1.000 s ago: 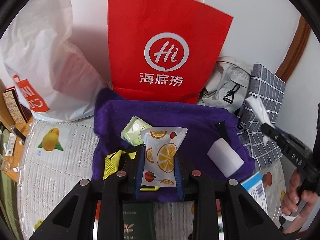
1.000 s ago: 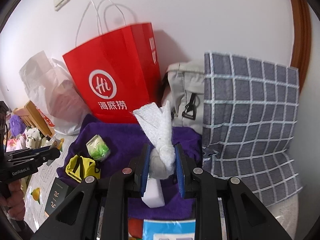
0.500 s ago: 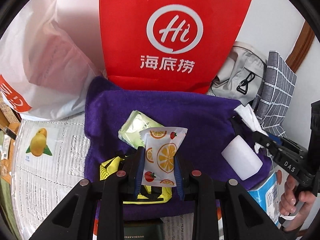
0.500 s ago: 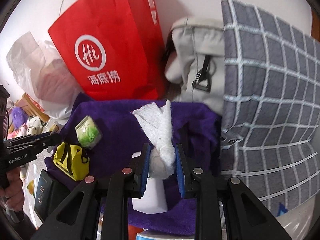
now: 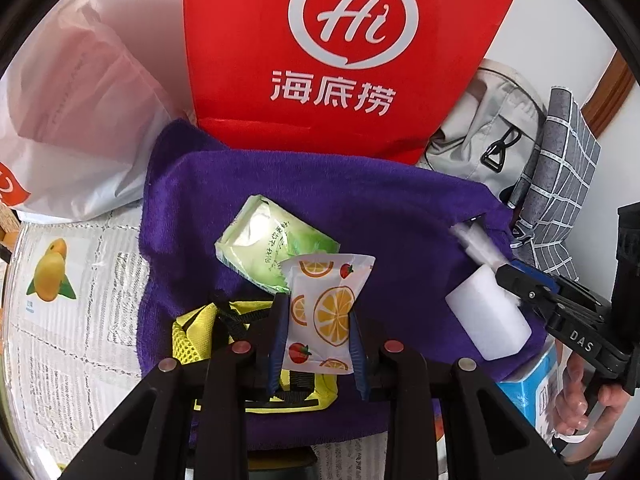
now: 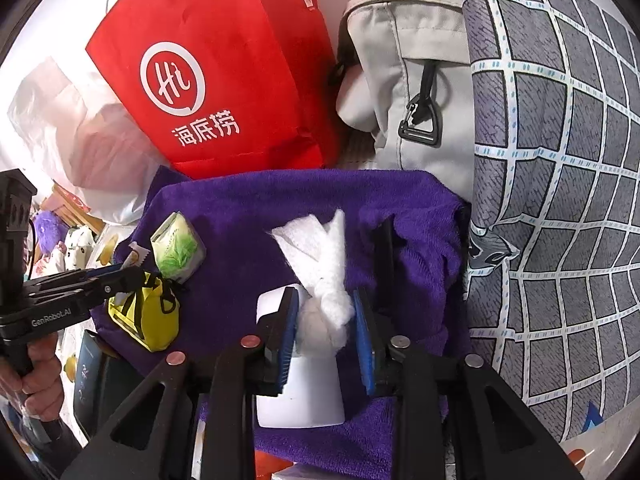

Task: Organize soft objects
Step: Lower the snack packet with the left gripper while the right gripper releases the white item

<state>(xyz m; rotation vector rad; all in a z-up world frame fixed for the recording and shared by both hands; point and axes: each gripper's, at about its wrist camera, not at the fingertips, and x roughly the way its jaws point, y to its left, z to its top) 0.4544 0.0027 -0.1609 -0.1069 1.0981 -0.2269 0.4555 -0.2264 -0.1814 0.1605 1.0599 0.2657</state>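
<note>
At the left, the left gripper [image 5: 316,340] is pinching a fruit-printed packet [image 5: 322,314] upright between its blue pads, hanging over the yellow mesh pouch [image 5: 192,340] and just in front of the green tissue pack [image 5: 272,248], both lying on the purple towel [image 5: 384,216]. It is best lowering the packet onto bare towel beside them, not on top of them, before letting go. At the right, the right gripper [image 6: 326,338] has just been opening its jaws around the knotted white cloth [image 6: 324,280]; the right pad is standing clear of the knot, so the cloth is being released over the white foam block [image 6: 300,392]. The gripper is best spreading fully and lifting straight off, so the cloth's loose tails are not snagging.
</note>
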